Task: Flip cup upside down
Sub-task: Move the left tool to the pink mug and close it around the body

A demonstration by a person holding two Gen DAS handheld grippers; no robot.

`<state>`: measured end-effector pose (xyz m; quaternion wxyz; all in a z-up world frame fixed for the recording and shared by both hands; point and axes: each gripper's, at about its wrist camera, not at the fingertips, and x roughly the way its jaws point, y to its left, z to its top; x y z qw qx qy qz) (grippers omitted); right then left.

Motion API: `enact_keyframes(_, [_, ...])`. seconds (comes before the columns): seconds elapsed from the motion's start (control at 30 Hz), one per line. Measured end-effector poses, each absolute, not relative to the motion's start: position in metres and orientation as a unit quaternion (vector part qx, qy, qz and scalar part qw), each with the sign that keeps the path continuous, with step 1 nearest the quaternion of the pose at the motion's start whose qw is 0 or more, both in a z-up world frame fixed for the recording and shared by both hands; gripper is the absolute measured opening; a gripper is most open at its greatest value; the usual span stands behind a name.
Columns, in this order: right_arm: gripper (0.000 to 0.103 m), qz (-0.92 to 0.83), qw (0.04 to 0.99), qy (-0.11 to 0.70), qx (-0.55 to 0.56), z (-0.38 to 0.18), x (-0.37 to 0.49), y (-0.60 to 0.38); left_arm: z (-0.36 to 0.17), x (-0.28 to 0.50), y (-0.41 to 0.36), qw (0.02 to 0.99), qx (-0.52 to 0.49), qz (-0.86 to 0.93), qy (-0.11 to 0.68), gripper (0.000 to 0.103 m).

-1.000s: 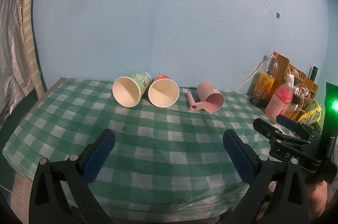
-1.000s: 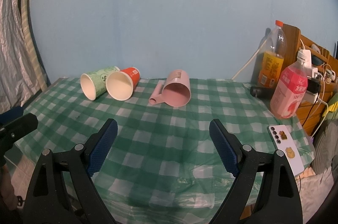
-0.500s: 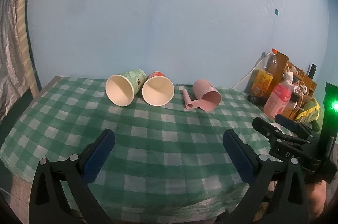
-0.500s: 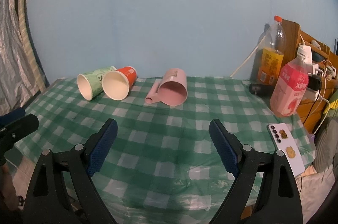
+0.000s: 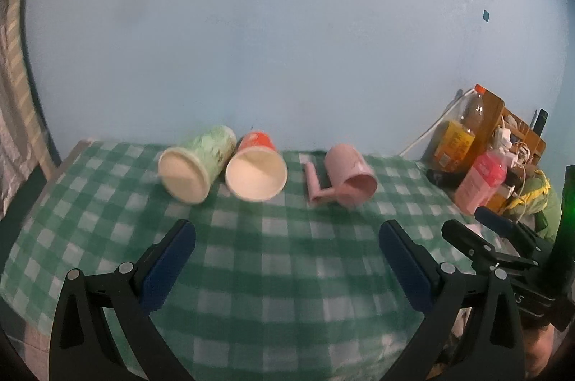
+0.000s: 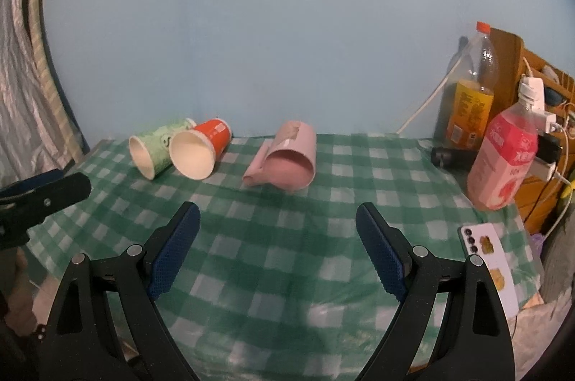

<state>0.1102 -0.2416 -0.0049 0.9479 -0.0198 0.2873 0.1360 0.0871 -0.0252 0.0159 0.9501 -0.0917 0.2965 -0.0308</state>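
Note:
Three cups lie on their sides at the far part of a green checked table [image 5: 280, 273], mouths toward me: a green paper cup [image 5: 196, 169] [image 6: 156, 149], a red paper cup [image 5: 257, 170] [image 6: 201, 152] touching it, and a pink plastic mug [image 5: 350, 181] [image 6: 293, 161] with its handle to the left. My left gripper [image 5: 287, 266] is open and empty above the table's near part. My right gripper [image 6: 278, 248] is open and empty, well short of the pink mug. Each gripper shows at the edge of the other's view.
At the right stand an orange drink bottle [image 6: 470, 97], a pink drink bottle [image 6: 503, 161], a dark cylinder [image 6: 451, 158], and a wooden rack with cables [image 6: 539, 86]. A white phone [image 6: 490, 258] lies at the table's right edge. A blue wall stands behind, a curtain [image 6: 21, 86] left.
Both grippers have moved forward toward the cups, which now look larger and nearer. Both stay open. The cups have not moved.

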Motion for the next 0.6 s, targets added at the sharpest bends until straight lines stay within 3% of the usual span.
enact_keyframes(0.27, [0.088,0.148,0.934,0.326,0.003,0.011,0.169,-0.271,0.036,0.152,-0.051,0.938,-0.087,-0.053,0.331,0.103])
enact_keyframes(0.6, [0.088,0.156,0.897,0.401,0.097,0.019,0.259,-0.311,0.017,0.245,-0.080,0.913,-0.093,-0.044,0.395,0.103])
